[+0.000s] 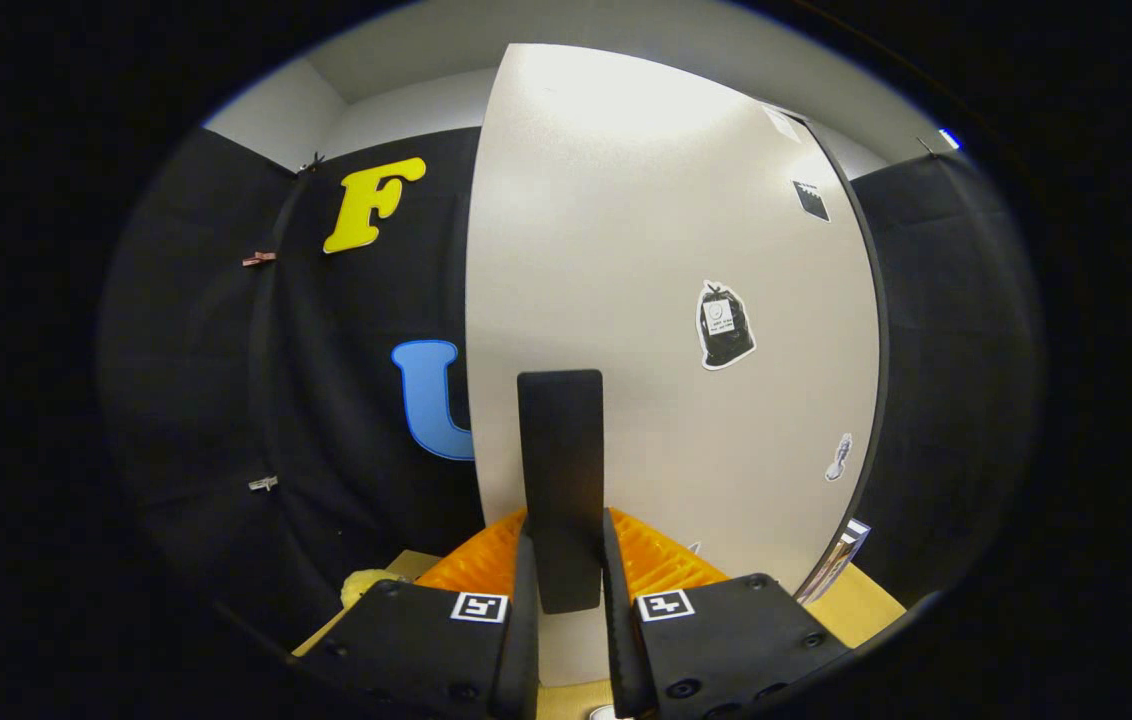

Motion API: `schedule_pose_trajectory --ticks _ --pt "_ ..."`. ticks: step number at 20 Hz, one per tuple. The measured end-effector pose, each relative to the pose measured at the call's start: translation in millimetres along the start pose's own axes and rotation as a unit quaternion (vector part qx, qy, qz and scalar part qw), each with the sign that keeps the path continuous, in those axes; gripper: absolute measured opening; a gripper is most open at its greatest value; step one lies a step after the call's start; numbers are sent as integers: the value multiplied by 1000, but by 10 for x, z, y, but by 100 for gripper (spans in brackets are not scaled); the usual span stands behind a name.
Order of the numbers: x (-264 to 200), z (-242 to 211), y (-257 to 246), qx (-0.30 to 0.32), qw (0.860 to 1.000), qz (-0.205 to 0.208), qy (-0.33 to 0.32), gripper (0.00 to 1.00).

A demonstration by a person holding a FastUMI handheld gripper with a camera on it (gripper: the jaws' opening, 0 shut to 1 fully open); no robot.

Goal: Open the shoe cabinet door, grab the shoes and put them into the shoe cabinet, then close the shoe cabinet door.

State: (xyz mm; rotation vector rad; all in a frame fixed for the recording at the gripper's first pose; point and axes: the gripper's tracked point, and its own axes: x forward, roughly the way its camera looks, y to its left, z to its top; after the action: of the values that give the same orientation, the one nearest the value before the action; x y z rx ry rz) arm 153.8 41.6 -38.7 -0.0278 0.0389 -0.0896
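The gripper point(566, 590) is clenched on the black handle point(560, 480) of the white shoe cabinet door point(666, 300), both fingers pressing its sides.

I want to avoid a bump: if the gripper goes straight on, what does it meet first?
The gripper is already shut on the handle; straight on, it likely meets the door behind it.

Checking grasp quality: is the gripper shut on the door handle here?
Yes, shut: both fingers press the sides of the dark handle on the cabinet door.
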Motion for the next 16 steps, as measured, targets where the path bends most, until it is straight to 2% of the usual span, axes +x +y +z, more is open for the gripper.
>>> schedule_pose_trajectory --ticks 8,16 --pt "-632 8 -332 4 998 64 8 32" --pt "-1124 43 -832 0 996 90 1 32"
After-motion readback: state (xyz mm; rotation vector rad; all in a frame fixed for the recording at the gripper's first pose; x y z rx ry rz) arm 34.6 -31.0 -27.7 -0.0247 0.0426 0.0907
